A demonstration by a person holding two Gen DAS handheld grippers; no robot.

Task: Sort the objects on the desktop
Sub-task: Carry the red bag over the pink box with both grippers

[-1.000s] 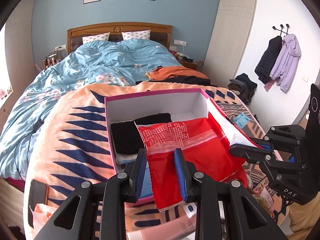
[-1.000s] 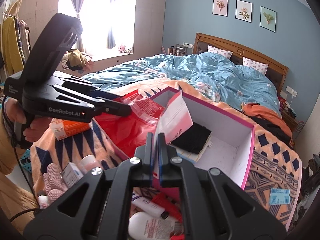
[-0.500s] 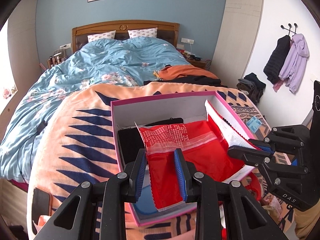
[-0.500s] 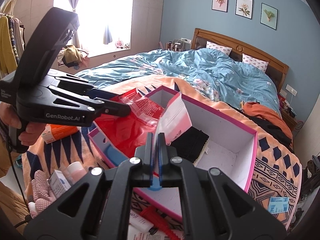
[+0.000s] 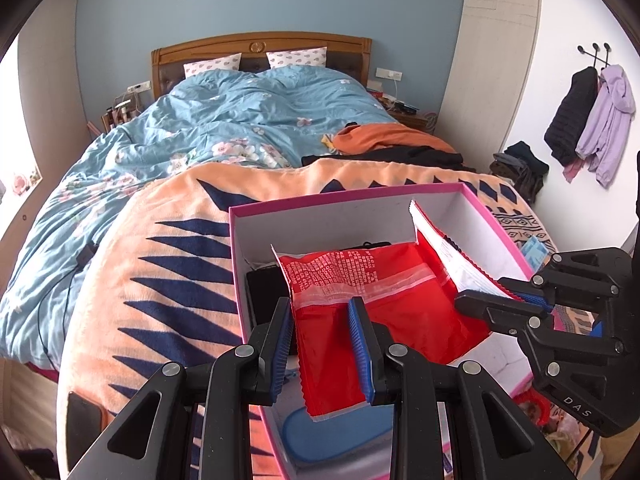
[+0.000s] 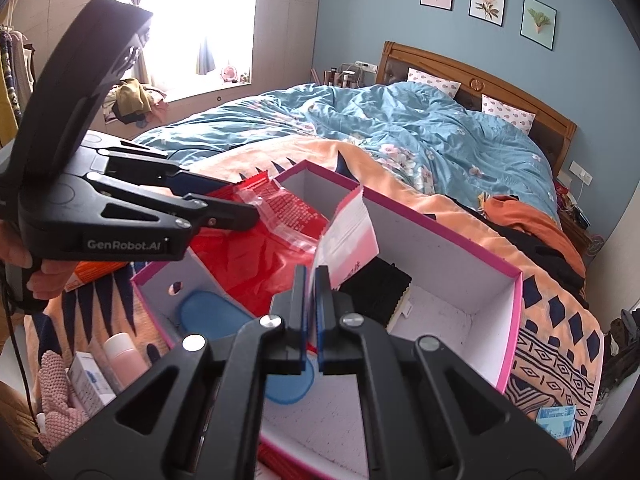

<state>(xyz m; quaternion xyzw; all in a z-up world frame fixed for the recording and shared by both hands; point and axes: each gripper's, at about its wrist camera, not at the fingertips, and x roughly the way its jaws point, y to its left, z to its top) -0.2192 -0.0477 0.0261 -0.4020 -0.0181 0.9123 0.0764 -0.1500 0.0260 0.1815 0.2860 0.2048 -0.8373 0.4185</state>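
Bedroom blanket (image 5: pixel 168 248) carries the pink-rimmed box (image 5: pixel 344 199) ahead of my grippers. My left gripper (image 5: pixel 322 334) clasps the red bag (image 5: pixel 392 316) by one edge; my right gripper (image 6: pixel 311 294) is clenched on its opposite edge, holding it over the box.

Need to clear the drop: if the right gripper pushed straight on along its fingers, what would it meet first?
The right gripper is shut on the red pouch. Straight ahead lies the black cloth item inside the pink-rimmed box, probably first; depth is unclear.
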